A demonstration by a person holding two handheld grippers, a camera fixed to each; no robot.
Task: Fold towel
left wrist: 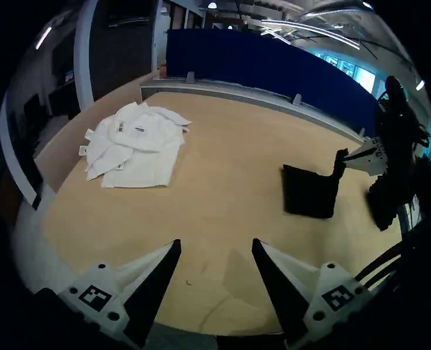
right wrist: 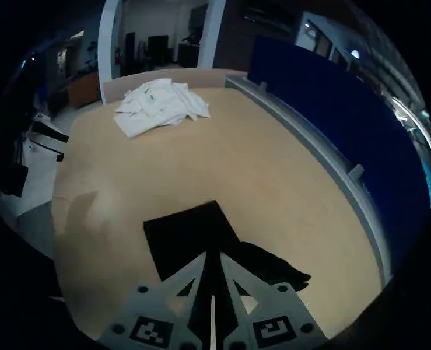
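Black towel (right wrist: 183, 233): we saw it lying on the wooden table (right wrist: 227, 157), one corner raised.
Right gripper (right wrist: 213, 255): we found its fingers pinched together on that raised corner.
Left gripper (left wrist: 215, 245): we saw its fingers spread wide above bare tabletop, holding nothing.
White pile (left wrist: 136, 146): we noted it well apart, at the table's far side.
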